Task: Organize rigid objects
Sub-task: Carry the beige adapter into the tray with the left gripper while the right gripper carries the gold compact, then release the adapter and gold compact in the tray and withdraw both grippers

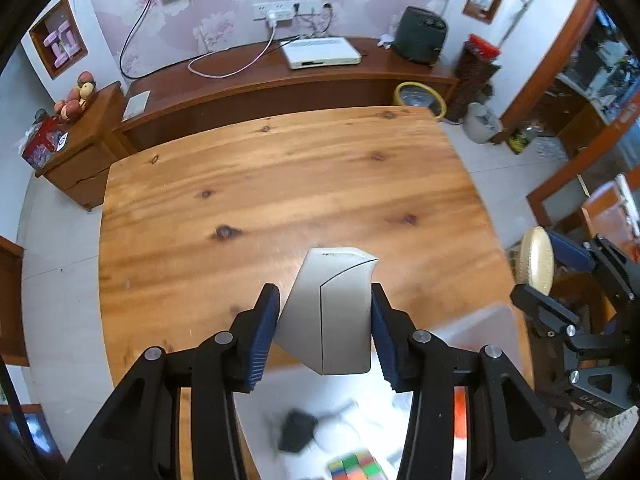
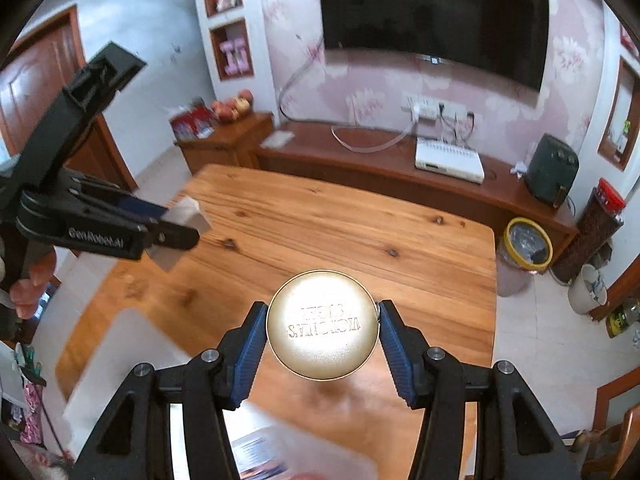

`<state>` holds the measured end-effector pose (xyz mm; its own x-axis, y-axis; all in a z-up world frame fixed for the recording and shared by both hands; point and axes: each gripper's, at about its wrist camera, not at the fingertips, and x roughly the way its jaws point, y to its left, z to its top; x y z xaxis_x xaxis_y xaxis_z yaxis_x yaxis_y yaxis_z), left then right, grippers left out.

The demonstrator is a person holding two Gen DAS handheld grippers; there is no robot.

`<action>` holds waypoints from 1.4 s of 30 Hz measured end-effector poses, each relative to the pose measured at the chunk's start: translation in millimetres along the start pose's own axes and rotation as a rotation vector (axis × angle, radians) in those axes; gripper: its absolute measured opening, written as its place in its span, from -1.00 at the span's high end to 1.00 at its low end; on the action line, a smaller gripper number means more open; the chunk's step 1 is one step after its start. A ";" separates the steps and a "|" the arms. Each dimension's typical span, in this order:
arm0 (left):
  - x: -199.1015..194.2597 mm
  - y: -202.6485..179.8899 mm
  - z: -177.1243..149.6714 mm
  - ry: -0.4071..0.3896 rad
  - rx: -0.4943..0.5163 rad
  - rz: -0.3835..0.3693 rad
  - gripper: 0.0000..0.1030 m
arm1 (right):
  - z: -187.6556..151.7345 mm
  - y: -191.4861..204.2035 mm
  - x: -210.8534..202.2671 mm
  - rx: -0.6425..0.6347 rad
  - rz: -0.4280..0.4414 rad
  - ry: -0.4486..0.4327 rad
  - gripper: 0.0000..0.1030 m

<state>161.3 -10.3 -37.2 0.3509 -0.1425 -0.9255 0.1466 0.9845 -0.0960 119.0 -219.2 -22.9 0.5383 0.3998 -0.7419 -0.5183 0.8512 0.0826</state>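
Note:
My left gripper (image 1: 325, 316) is shut on a grey box (image 1: 332, 312) with a curved line on its face, held up above the wooden table (image 1: 280, 184). The right wrist view shows that same grey box (image 2: 188, 214) at the left, pinched in the left gripper (image 2: 176, 224). My right gripper (image 2: 322, 330) is shut on a round gold tin (image 2: 322, 325) with embossed lettering, lifted over the table (image 2: 360, 224). In the left wrist view the gold tin (image 1: 538, 261) appears edge-on at the right, between the right gripper's pads.
A white tray (image 1: 360, 420) lies below the left gripper, with a black object (image 1: 298, 430), a colourful cube (image 1: 356, 466) and an orange item (image 1: 460, 412). Behind the table stand a long low cabinet (image 1: 280, 80), a yellow-rimmed bin (image 2: 528, 244) and a jar. A hand (image 2: 30, 280) shows at left.

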 end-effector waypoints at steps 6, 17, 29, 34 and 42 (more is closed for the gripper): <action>-30.8 -10.1 -52.7 -0.046 0.005 -0.055 0.07 | -38.1 46.7 -50.2 0.014 0.003 -0.040 -0.08; -10.8 -12.2 -130.6 -0.082 -0.091 -0.079 0.07 | -122.0 90.5 -81.0 0.149 0.005 -0.051 -0.08; 42.7 -33.6 -182.0 0.031 -0.081 -0.044 0.07 | -172.2 93.7 -32.8 0.259 -0.027 0.120 -0.08; 47.9 -42.1 -185.3 0.042 -0.068 -0.015 0.06 | -181.3 91.6 -26.6 0.262 -0.045 0.148 -0.08; 56.1 -50.0 -178.9 0.053 -0.069 0.038 0.06 | -189.6 85.6 -22.2 0.232 -0.067 0.169 -0.09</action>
<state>8.2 -49.2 -149.9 0.3051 -0.1013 -0.9469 0.0699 0.9940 -0.0838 -63.3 -219.7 -125.5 0.4379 0.2938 -0.8497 -0.3093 0.9366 0.1645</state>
